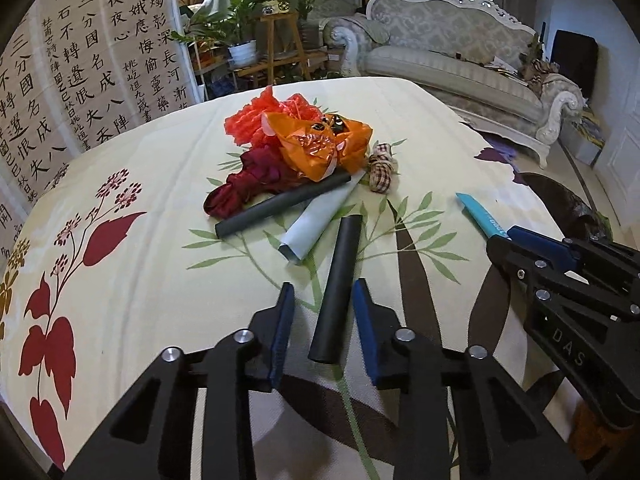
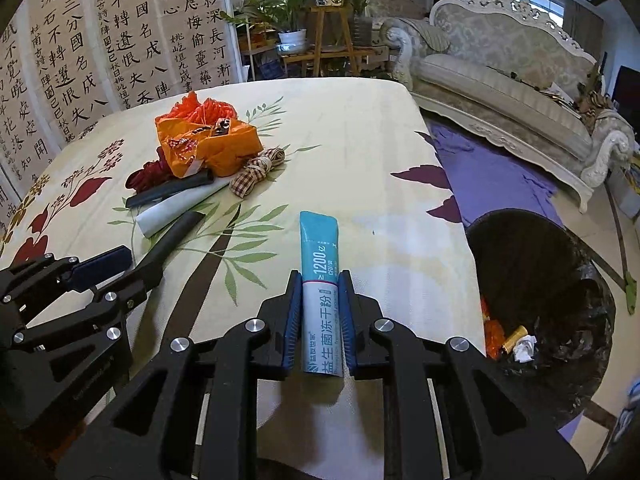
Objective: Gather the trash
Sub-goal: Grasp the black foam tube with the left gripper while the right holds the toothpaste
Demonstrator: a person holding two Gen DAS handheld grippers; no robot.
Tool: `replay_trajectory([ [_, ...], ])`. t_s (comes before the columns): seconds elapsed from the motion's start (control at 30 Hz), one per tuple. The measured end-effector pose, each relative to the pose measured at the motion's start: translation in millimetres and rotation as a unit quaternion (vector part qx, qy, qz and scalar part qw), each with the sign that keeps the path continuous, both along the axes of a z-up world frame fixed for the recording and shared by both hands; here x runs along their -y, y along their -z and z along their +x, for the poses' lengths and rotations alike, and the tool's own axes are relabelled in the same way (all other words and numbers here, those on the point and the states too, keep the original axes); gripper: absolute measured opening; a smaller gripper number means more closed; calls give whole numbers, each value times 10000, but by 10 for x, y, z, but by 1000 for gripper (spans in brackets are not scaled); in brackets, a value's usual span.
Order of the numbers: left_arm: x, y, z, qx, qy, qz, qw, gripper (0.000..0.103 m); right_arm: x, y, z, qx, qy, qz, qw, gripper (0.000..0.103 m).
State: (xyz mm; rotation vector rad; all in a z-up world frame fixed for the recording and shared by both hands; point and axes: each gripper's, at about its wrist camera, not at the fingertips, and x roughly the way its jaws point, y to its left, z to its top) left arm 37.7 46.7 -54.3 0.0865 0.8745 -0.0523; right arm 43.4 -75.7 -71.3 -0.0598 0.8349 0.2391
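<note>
Lying between left jaws: black tube [image 1: 335,288]

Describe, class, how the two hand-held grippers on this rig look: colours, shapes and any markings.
Both are alike: the left hand-held gripper and the right hand-held gripper have matte black angular linkage arms with cut-out slots, round silver rivets at the pivots, and flat blue ribbed finger pads. One black arm bears raised letters "DAS". No cables or sleeves show.

- Calligraphy screen [image 1: 92,64] stands along the left
- Potted plants [image 1: 244,32] on wooden stands [image 1: 280,48] at the back
- Ornate pale sofa [image 2: 512,80] under a daylit window [image 2: 536,2]
- Purple cloth [image 2: 492,176] on the tiled floor [image 2: 596,236]
</note>
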Motion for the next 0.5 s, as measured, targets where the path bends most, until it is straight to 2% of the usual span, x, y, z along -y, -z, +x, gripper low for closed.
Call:
replay_trajectory([
  [0.17, 43, 9, -20, 70, 45, 122, 9999, 16, 7, 0, -5, 4, -1, 37, 10000, 18],
  [0.5, 5, -33, -89, 181, 49, -45, 9998, 14, 16, -11, -20, 31, 15, 27, 10000, 17],
])
